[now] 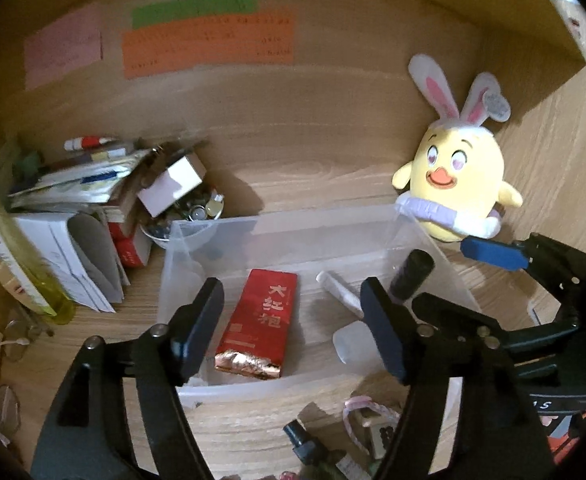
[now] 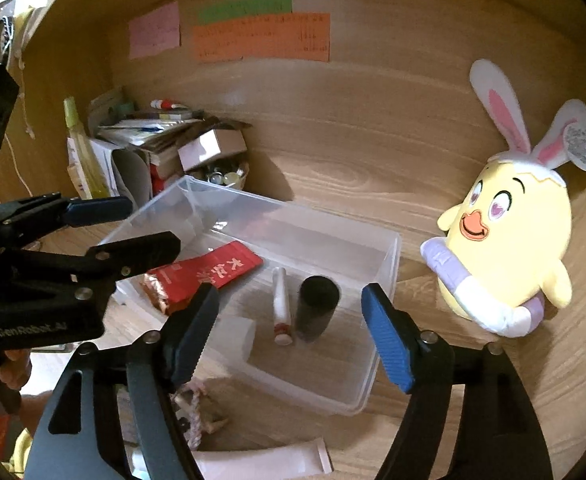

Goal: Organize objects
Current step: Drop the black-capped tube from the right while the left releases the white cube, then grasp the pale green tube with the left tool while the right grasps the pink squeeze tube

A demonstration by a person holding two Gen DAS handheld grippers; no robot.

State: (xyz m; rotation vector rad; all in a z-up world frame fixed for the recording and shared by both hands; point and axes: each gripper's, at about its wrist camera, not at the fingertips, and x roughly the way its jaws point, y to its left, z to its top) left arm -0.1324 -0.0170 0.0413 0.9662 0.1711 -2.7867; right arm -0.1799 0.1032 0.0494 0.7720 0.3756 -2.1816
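Observation:
A clear plastic bin stands on the wooden desk. In it lie a red tea packet, a white tube, a black cylinder and a small translucent piece. My left gripper is open and empty over the bin's near side; it shows at the left in the right wrist view. My right gripper is open and empty above the bin's near right corner.
A yellow chick plush with rabbit ears leans on the back wall right of the bin. A pile of boxes and papers fills the left. A pink cord bundle, small bottle and white tube lie in front.

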